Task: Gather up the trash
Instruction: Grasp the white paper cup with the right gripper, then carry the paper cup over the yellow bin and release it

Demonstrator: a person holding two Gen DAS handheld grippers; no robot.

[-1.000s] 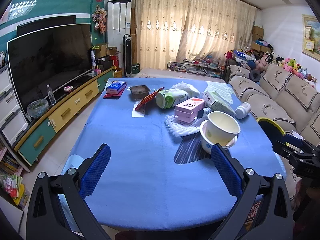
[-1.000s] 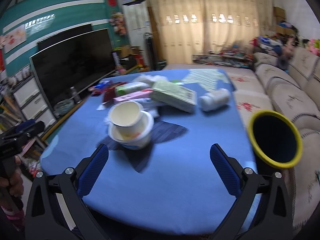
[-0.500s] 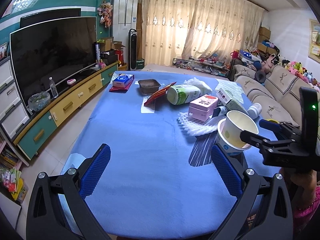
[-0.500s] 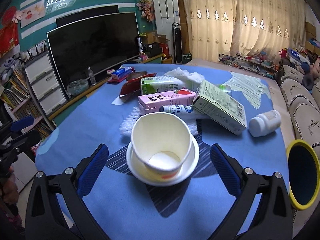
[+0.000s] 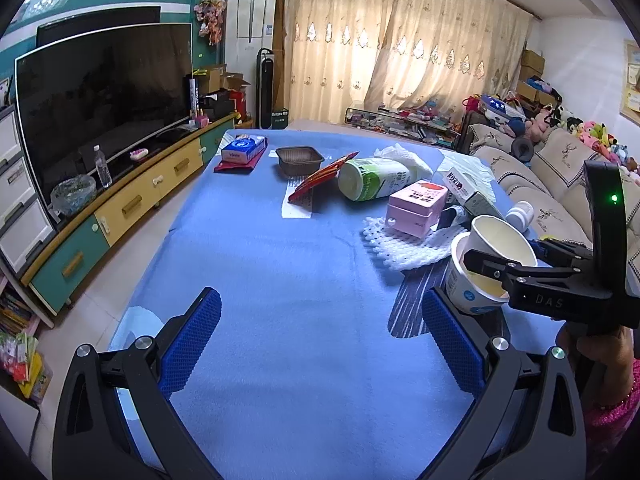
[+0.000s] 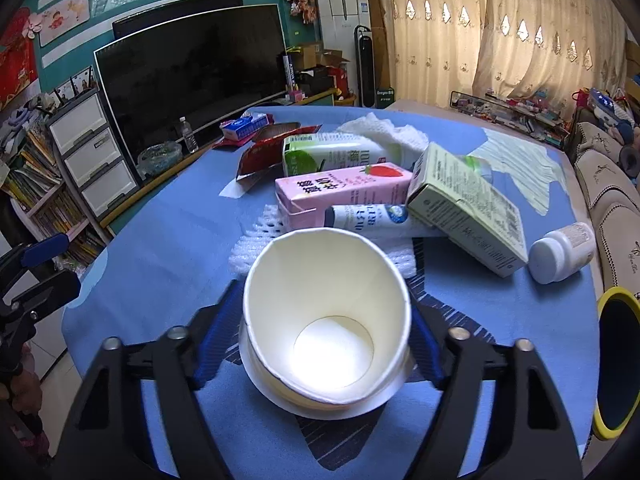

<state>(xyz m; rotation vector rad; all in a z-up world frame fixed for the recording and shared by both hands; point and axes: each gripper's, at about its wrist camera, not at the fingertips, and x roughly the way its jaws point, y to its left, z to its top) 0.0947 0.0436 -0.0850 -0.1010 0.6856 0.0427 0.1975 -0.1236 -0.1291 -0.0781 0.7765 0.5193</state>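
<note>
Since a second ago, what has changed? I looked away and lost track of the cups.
The right gripper moved in over the table to the paper cup nested in the white bowl. Its jaws have just been closing and now sit against the stack's sides. The left gripper eased forward, open and empty. The pink carton, green box and white bottle lie as before.

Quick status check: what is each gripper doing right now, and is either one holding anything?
Left gripper: open, nothing between its blue pads.
Right gripper: jaws just closing around the white paper cup nested in the white bowl; pads at the sides, firm grip unclear.
</note>
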